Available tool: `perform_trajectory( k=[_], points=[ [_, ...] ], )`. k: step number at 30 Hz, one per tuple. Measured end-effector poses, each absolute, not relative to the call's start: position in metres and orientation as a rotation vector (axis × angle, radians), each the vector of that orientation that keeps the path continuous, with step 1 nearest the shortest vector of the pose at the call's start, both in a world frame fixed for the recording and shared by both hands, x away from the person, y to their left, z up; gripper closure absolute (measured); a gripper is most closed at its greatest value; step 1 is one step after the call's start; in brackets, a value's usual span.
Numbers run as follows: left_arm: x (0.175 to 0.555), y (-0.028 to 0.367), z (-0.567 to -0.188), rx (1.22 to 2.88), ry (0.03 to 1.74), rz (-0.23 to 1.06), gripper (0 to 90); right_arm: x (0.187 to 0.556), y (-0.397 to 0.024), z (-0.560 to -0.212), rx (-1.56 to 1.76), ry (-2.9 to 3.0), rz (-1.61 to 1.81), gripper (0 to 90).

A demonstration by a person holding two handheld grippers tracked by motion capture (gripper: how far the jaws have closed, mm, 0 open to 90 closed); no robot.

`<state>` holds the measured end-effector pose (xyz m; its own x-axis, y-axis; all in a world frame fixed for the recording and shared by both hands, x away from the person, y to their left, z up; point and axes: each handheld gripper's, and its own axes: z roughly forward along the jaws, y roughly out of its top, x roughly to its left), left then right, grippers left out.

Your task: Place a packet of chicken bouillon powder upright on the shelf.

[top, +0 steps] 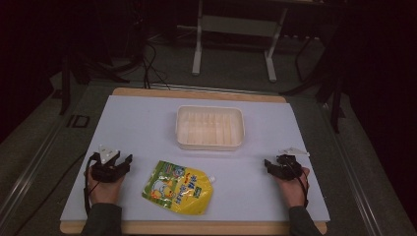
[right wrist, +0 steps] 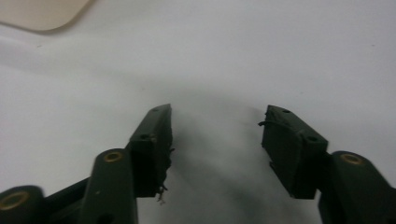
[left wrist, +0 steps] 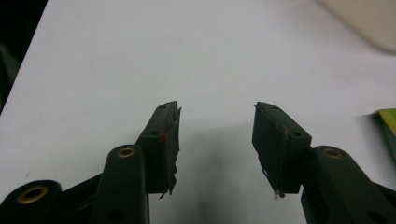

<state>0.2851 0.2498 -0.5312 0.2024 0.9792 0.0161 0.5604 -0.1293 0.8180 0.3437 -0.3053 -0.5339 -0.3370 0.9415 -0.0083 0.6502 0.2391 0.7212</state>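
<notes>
A yellow and green spouted pouch (top: 179, 187) lies flat on the white table (top: 147, 128) near the front, left of centre. A cream plastic tray (top: 210, 127) sits farther back at the centre, with nothing in it. My left gripper (top: 119, 161) rests at the front left, just left of the pouch, open and holding nothing. In the left gripper view its jaws (left wrist: 216, 108) stand apart over bare table, with the pouch's edge (left wrist: 388, 130) at the right border. My right gripper (top: 271, 165) rests at the front right, open, its jaws (right wrist: 217, 111) spread over bare table.
The tray's corner (right wrist: 42, 14) shows at the upper left of the right gripper view, and its edge (left wrist: 364, 21) at the upper right of the left gripper view. Beyond the table stand a metal frame (top: 236, 34) and cables on a dark floor.
</notes>
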Motion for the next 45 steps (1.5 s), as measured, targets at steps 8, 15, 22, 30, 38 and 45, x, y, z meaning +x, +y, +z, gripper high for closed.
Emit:
perform_trajectory(
  k=[8,15,22,30,38,45],
  points=[
    [0.281,0.248,-0.528,1.813,1.356,0.732,53.5,0.336,-0.292,-0.527,1.381,2.142,0.866,46.8],
    [0.284,0.25,-0.534,1.834,1.355,0.715,56.1,0.323,-0.274,-0.52,1.294,2.221,0.865,47.1],
    [0.284,0.252,-0.537,1.822,1.329,0.678,58.4,0.313,-0.262,-0.513,1.27,2.317,0.996,47.0],
    [0.284,0.252,-0.538,1.815,1.298,0.658,60.7,0.3,-0.238,-0.507,1.169,2.388,1.006,45.3],
    [0.282,0.251,-0.537,1.826,1.282,0.669,63.4,0.289,-0.222,-0.507,1.126,2.452,1.033,44.9],
    [0.283,0.25,-0.538,1.833,1.272,0.67,63.0,0.28,-0.21,-0.508,1.11,2.511,1.072,45.1]
  ],
)
